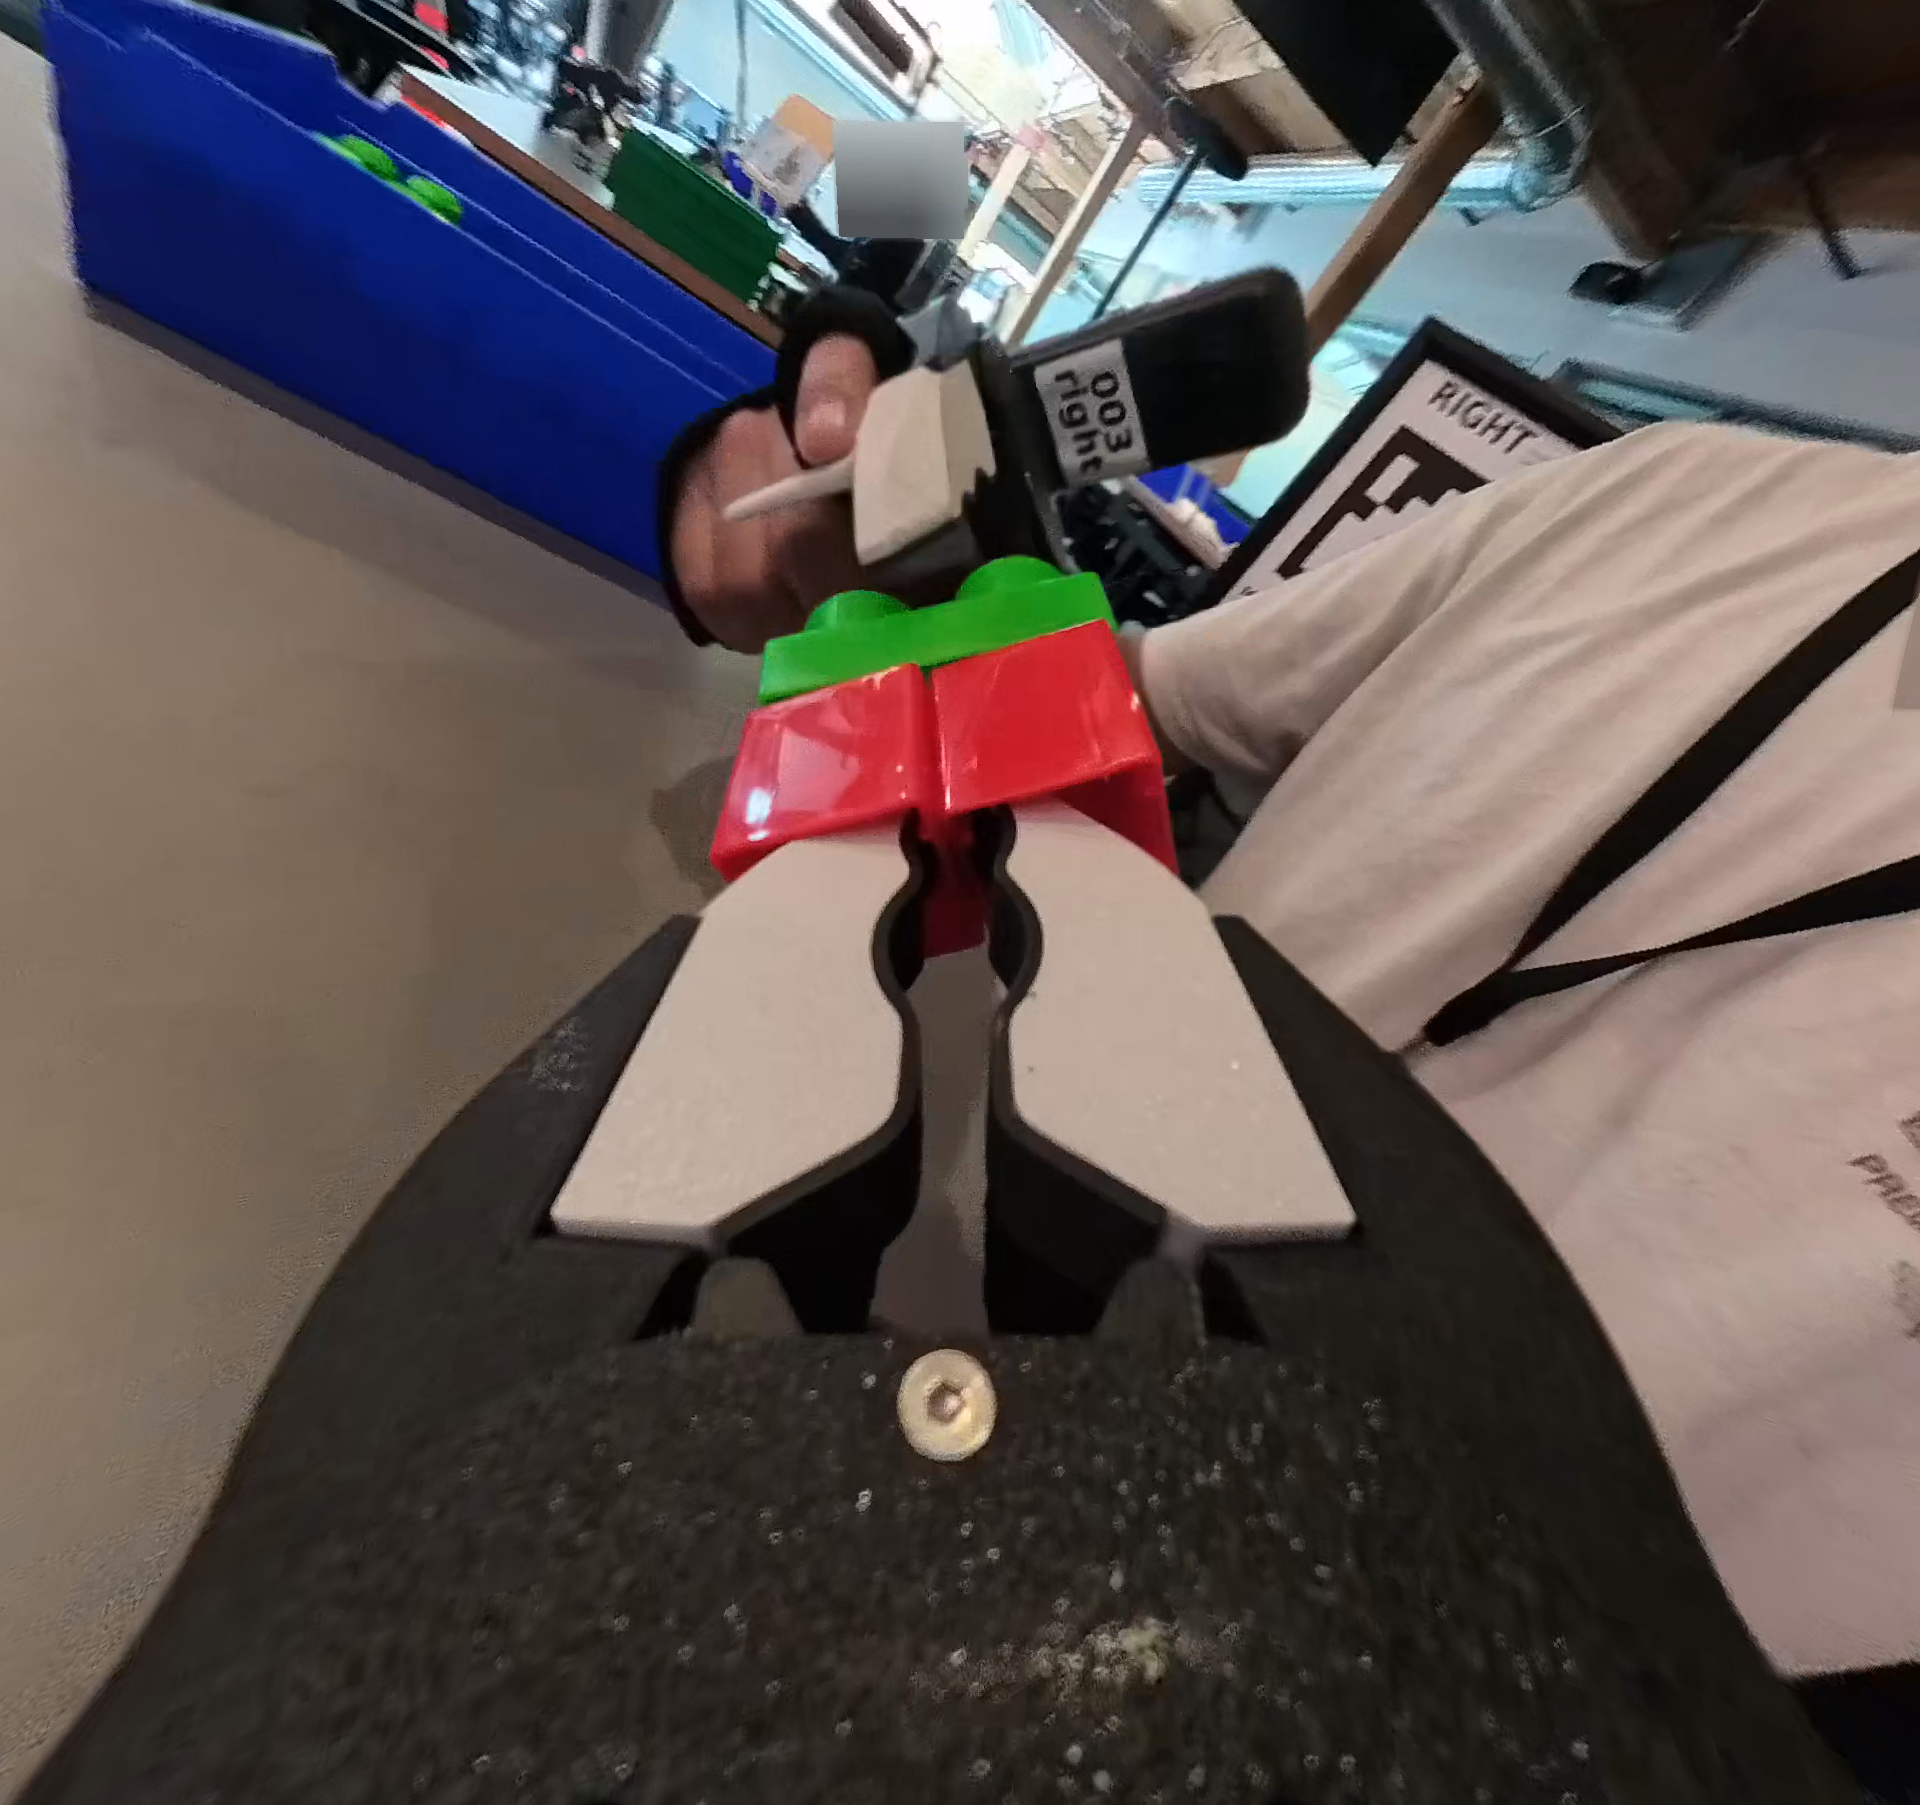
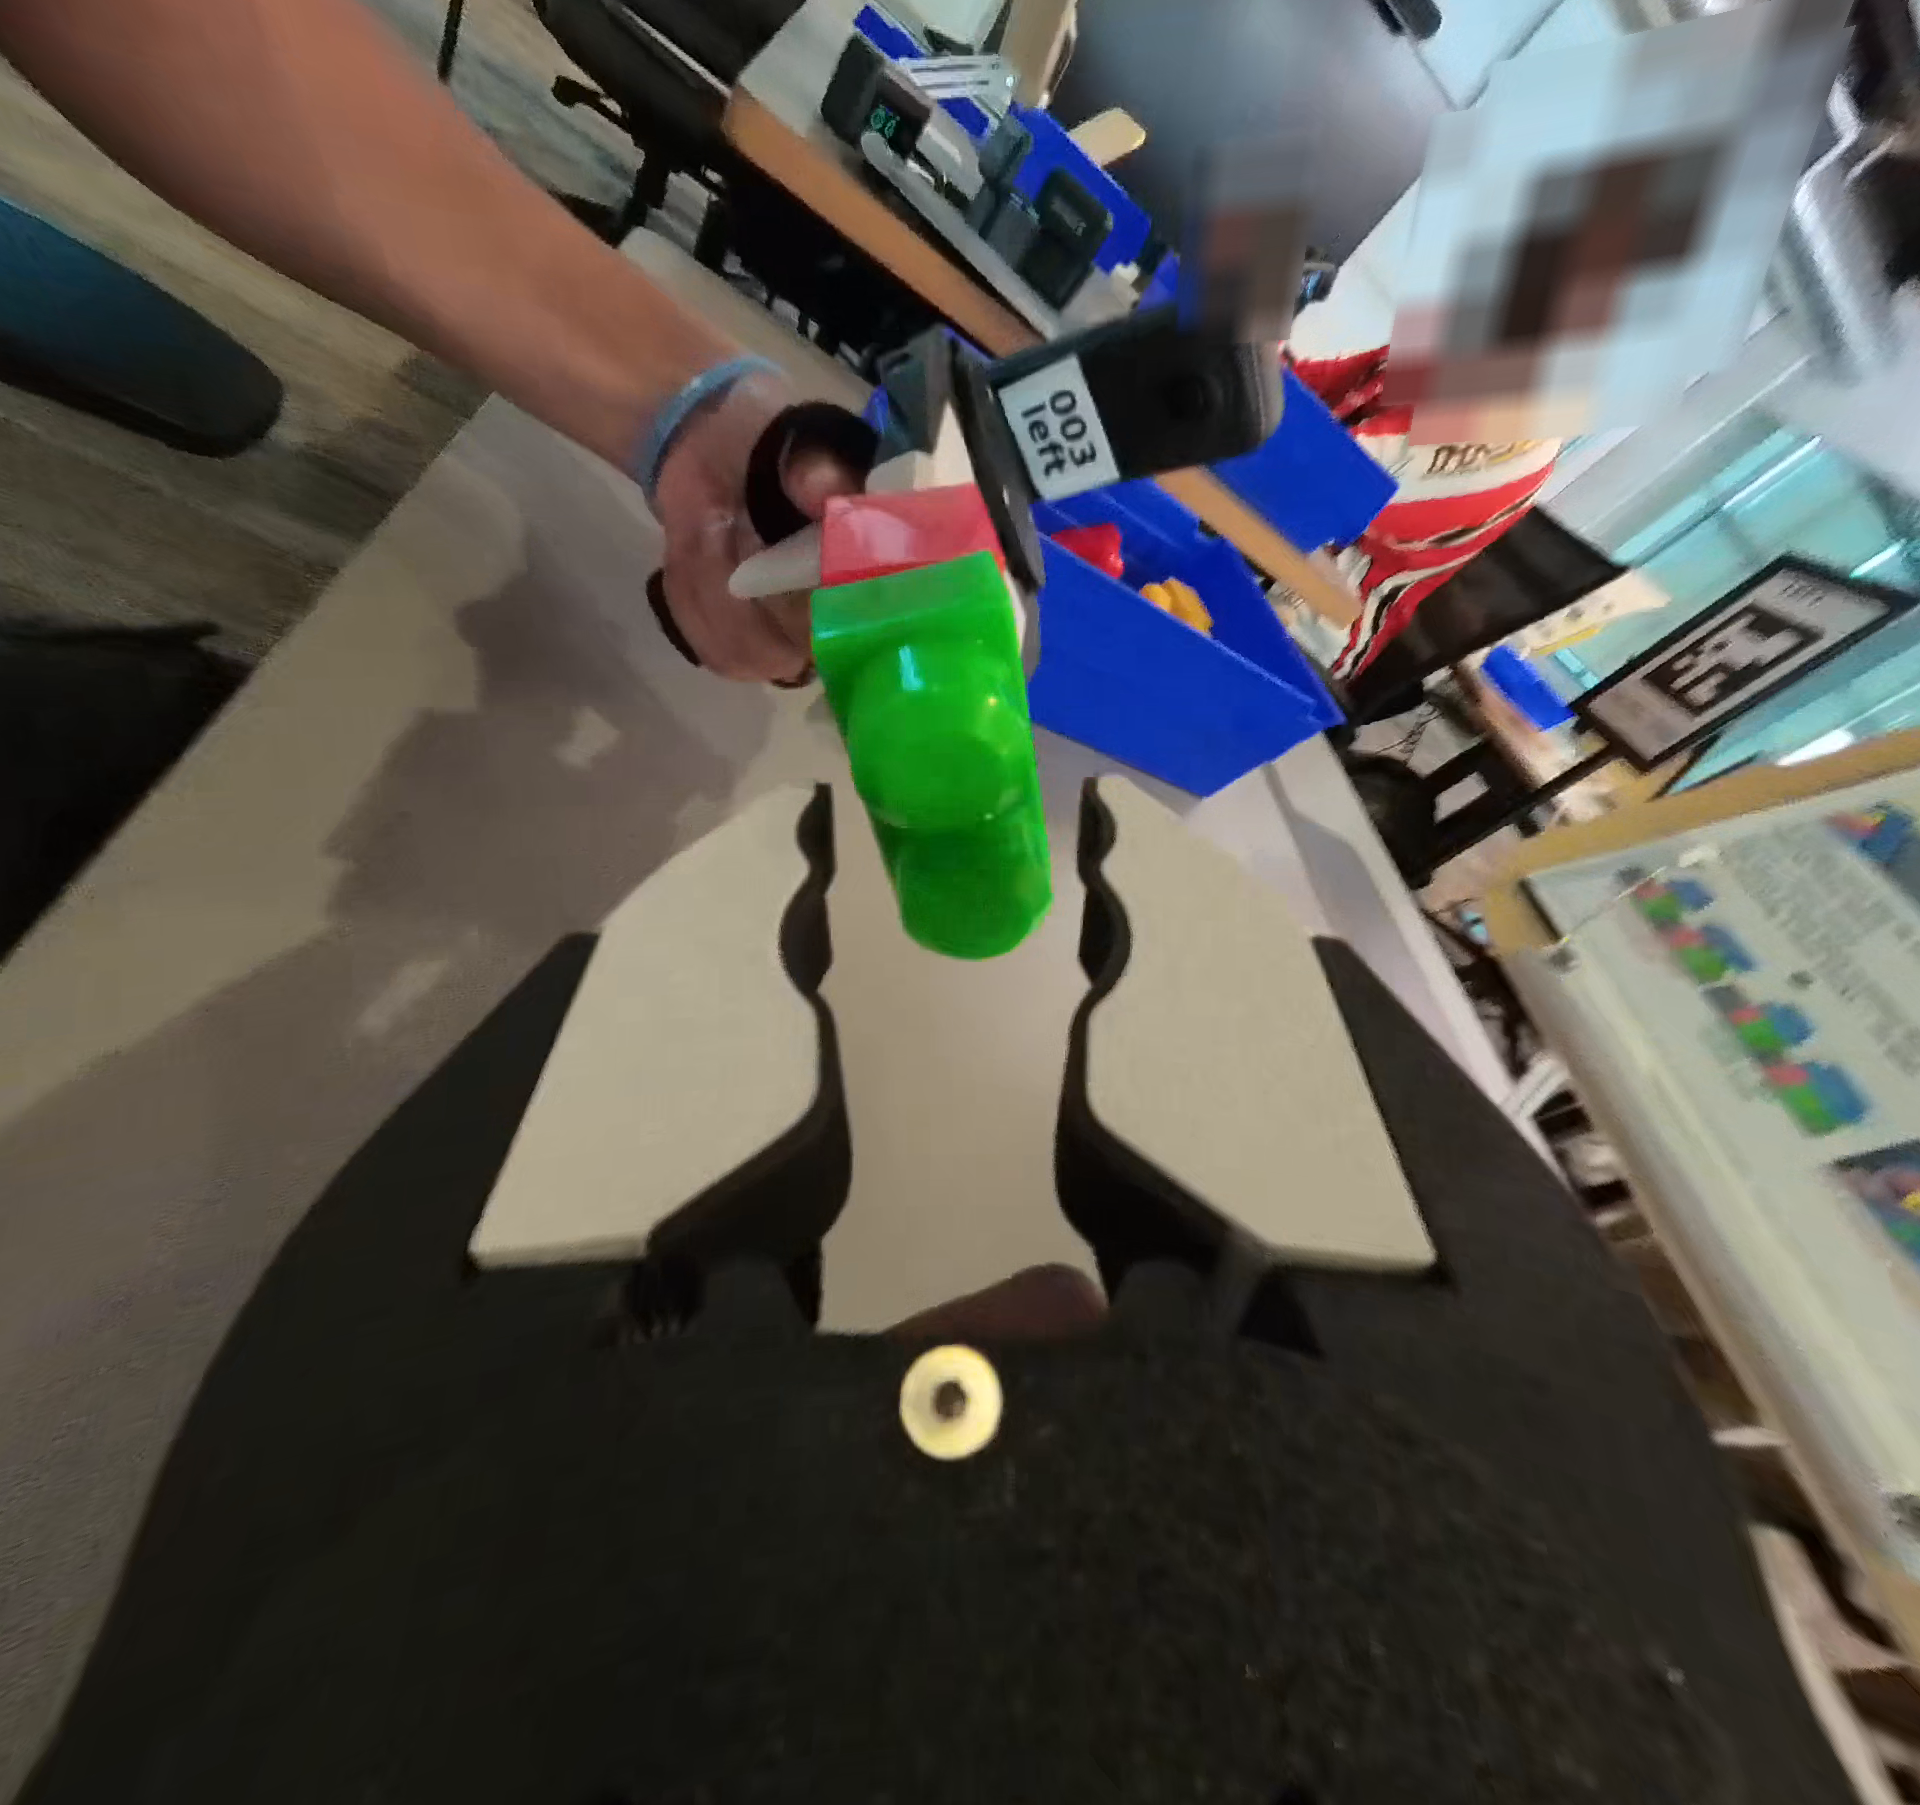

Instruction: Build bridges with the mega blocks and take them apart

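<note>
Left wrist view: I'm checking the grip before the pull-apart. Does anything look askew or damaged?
Nothing stands out. The left gripper is shut squarely on the red blocks, the green block sits flush on them, undamaged.

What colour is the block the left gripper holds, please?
Red, best seen in the left wrist view.

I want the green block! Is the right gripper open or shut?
Open. The right gripper has its fingers apart beside the green block, not touching.
</note>
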